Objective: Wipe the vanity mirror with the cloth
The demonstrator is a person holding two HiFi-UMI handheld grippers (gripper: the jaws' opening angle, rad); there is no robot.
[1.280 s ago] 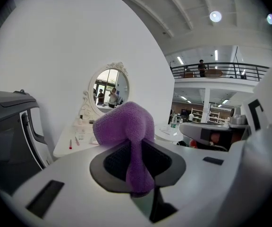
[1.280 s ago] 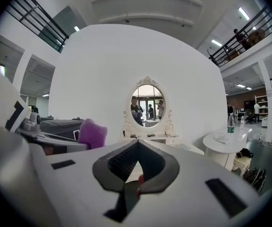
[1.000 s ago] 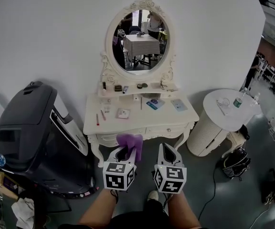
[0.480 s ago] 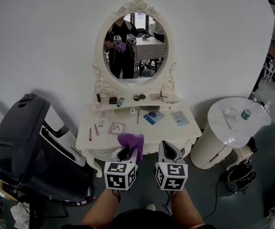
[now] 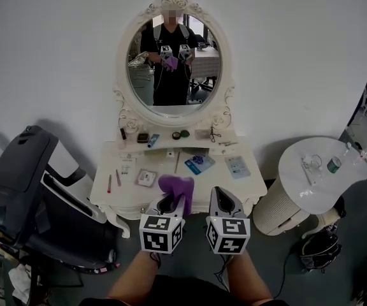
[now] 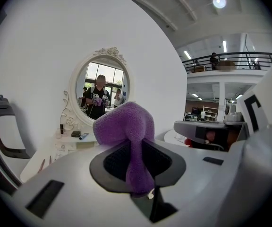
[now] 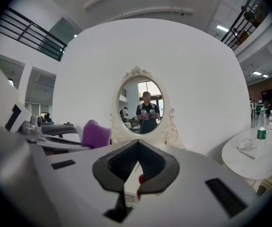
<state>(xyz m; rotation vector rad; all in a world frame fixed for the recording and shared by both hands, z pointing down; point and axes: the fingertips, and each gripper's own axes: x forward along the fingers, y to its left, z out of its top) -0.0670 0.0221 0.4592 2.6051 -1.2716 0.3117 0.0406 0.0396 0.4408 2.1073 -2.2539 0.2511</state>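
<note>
At far left of the head view, a dark machine (image 5: 24,171). Bottom, left of centre: left gripper (image 5: 171,204) clamped on the purple cloth (image 5: 176,186), bunched above the jaws, before the white vanity table (image 5: 216,174). Upper centre: oval vanity mirror (image 5: 171,62), well apart from the cloth. Just right: right gripper (image 5: 225,199), jaws together, holding nothing. Far right: round side table (image 5: 311,177).

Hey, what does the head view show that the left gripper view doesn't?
Only the head view shows the person's legs and the bottle on the round side table. Only the left gripper view shows the upstairs balcony railing and a ceiling light. Both show the vanity mirror and the purple cloth pinched in the tongs of the left gripper.
</note>
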